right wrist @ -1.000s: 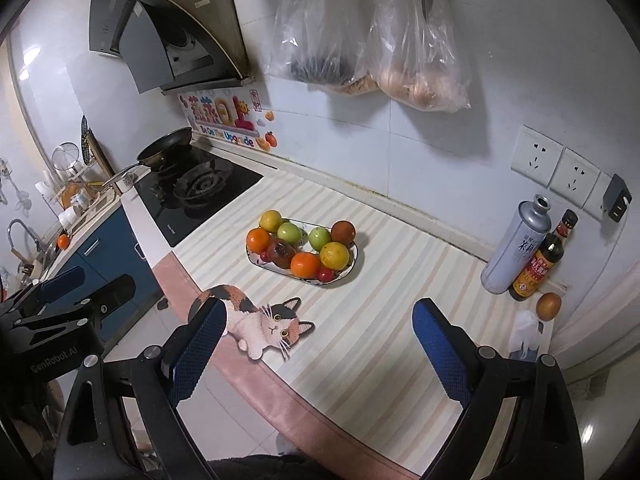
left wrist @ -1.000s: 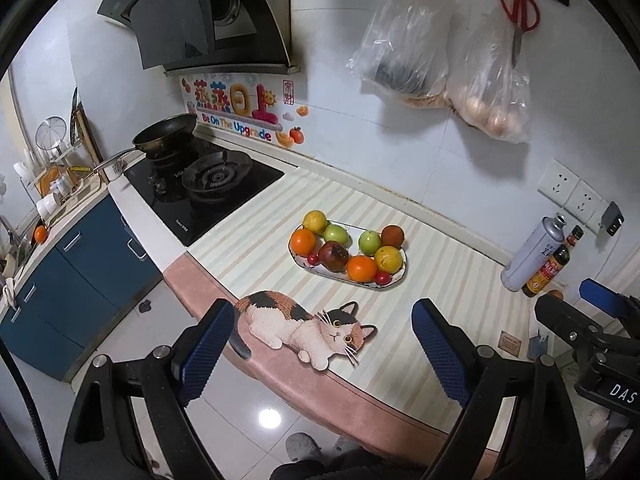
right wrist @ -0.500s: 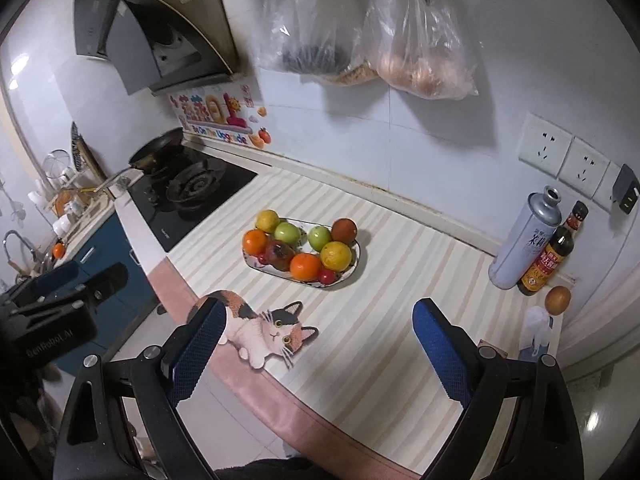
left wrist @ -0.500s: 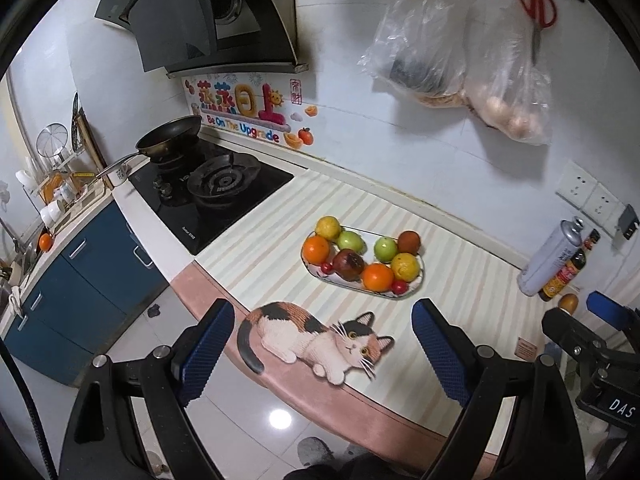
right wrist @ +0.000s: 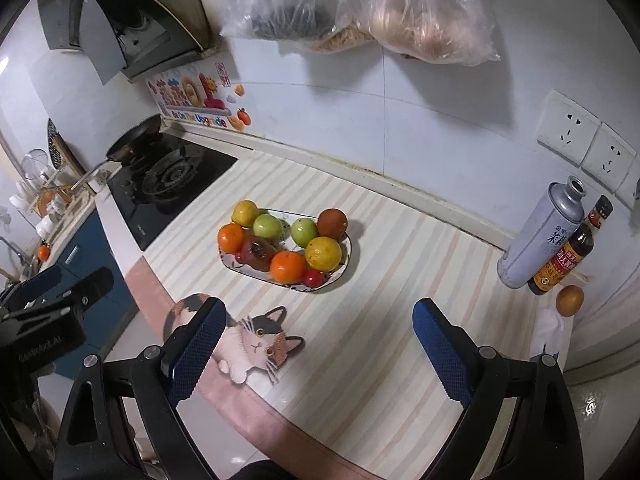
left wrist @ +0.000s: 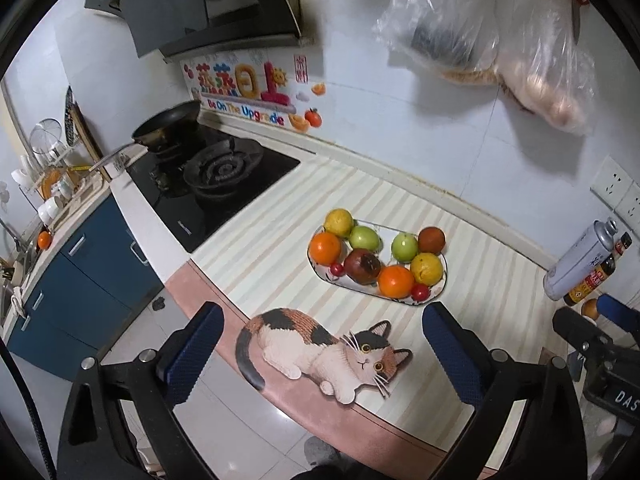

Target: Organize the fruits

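I hold my left gripper and my right gripper spread wide and empty above the counter's front edge. The fruit plate sits mid-counter on the striped mat, beyond the cat-shaped mat. Right of the plate, well apart, stand a gas canister and a sauce bottle.

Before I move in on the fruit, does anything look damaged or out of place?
One thing: the dark red fruit at the near left of the plate looks bruised, with dark blotchy patches. A lone brown round item sits off the plate beside the sauce bottle; I cannot tell what it is. Nothing is spilled.
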Available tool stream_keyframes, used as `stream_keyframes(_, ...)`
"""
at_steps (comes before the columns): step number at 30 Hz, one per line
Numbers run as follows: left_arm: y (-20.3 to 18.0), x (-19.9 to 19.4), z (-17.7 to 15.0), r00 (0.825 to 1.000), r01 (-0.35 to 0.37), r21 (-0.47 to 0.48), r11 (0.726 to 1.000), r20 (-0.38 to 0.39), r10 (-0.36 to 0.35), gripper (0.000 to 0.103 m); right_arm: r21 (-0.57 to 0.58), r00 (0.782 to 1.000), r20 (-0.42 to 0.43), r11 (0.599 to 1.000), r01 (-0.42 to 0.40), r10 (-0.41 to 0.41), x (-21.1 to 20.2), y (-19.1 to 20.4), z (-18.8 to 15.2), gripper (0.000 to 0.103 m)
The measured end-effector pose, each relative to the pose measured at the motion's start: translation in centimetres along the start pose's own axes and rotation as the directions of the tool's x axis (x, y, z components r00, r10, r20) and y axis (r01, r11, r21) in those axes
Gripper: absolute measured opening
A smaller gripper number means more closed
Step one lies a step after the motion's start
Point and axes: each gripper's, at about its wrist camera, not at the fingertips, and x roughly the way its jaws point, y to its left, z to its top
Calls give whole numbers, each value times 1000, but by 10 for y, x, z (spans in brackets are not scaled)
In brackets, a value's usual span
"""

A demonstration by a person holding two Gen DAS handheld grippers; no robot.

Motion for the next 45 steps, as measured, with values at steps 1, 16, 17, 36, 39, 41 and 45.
stream_keyframes(1,-1,4,0,1000,-3,1,1000,-6,3,102,-2,1000,0,1000,4,-4,4,0,2,97)
stream_keyframes(16,-8,60,5,993,-3,22,1000,-115,5,102,-23,997,-73,999,38,-40,57,1,17,97)
stream_keyframes(17,-8,61,5,993,1,20,1000,-116,2,102,-24,996,-76,999,39,-40,58,1,18,97)
stream_keyframes(36,-8,50,14,998,5,17,1000,-68,-3,102,-11,997,-73,999,32,-32,52,-2,16,97)
stream_keyframes(39,-7,46,14,998,9,10,1000,-62,-8,102,-12,997,-65,999,31,-32,48,0,15,97)
stream_keyframes(41,-7,44,13,998,7,13,1000,-55,-6,102,-12,997,-65,1000,29,-29,46,2,15,97)
stream_keyframes(45,-6,41,12,999,15,10,1000,-51,-14,102,-18,997,-68,999,27,-28,46,5,14,97)
